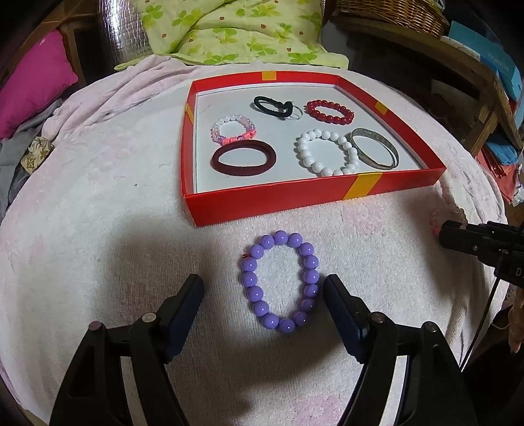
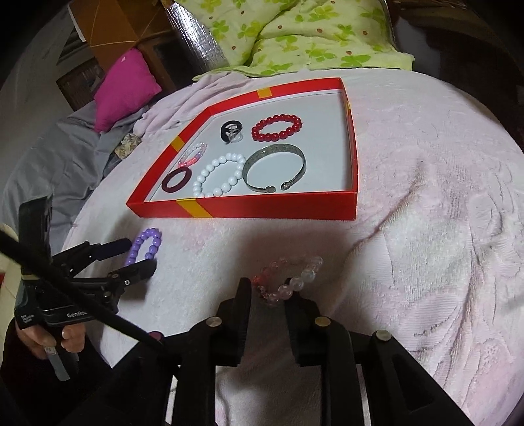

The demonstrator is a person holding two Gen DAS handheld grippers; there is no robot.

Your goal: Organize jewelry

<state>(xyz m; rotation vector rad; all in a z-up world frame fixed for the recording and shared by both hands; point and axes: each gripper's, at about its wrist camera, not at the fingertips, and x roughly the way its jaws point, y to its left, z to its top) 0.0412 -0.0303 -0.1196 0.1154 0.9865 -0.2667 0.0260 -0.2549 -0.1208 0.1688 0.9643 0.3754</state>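
Observation:
A purple bead bracelet (image 1: 280,281) lies flat on the pink towel, between the open fingers of my left gripper (image 1: 263,285); it also shows in the right wrist view (image 2: 145,245). My right gripper (image 2: 269,291) is partly closed around the near end of a pink and clear bead bracelet (image 2: 290,277) that lies on the towel. The red tray (image 1: 262,203) beyond holds a white bead bracelet (image 1: 326,152), a silver bangle (image 1: 375,148), a red bead bracelet (image 1: 330,111), a maroon hair tie (image 1: 244,158), a black hair tie (image 1: 273,105) and a pink-white bracelet (image 1: 233,131).
The pink towel (image 2: 425,229) covers the whole work surface. A green quilt (image 1: 235,29) and a magenta cushion (image 1: 36,78) lie behind the tray. A wooden shelf (image 1: 471,75) stands at the right.

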